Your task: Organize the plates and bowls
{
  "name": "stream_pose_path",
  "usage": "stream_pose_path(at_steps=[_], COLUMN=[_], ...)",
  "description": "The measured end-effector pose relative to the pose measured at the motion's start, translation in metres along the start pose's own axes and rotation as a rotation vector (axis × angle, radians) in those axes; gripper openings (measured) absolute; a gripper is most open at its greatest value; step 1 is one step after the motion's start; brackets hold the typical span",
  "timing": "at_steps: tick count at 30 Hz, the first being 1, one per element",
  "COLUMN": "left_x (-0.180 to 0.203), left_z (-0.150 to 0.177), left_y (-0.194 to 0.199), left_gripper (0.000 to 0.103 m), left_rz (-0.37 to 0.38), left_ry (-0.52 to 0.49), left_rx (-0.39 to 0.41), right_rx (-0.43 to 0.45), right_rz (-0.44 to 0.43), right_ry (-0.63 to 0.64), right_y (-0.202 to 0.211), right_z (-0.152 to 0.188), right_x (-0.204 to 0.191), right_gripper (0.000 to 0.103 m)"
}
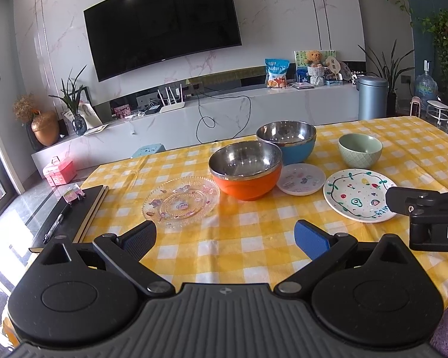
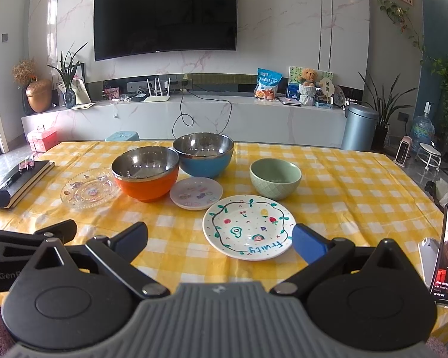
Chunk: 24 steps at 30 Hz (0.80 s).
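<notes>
Left gripper [image 1: 225, 237] fingers spread, empty, near edge of checked table [image 1: 254, 244]; right gripper [image 2: 219, 238] likewise spread, empty. Glass plate [image 1: 180, 201] far left, orange bowl [image 1: 245, 173], blue bowl [image 1: 286, 141], small plate [image 1: 301, 178], green bowl [image 2: 275, 177], fruit plate [image 2: 248, 228] nearest right gripper

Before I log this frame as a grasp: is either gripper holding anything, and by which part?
Nothing is held: the left gripper and right gripper are both open and empty.
</notes>
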<state>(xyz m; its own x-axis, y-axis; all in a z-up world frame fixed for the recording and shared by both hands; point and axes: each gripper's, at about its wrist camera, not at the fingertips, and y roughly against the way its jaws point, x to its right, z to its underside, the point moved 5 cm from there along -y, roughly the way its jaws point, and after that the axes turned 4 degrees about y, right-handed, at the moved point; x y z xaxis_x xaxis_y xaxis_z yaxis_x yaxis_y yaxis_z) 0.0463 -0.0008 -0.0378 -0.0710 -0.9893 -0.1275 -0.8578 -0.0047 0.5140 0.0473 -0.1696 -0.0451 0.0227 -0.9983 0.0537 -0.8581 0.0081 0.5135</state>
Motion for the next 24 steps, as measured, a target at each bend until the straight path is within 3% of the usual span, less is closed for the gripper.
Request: stream_pose_path(at_steps=[24], left_x=[0.0], left_z=[0.0011], left_y=[-0.0013], left_gripper=[0.103], left_rz=[-0.003], left_ry=[0.004], left_rx=[-0.024], right_rx=[-0.006], right_rz=[-0.002], right_ry=[-0.001], right_y=[-0.0021], right_z=[0.0026], right_x=[0.001], right_gripper=[0.101])
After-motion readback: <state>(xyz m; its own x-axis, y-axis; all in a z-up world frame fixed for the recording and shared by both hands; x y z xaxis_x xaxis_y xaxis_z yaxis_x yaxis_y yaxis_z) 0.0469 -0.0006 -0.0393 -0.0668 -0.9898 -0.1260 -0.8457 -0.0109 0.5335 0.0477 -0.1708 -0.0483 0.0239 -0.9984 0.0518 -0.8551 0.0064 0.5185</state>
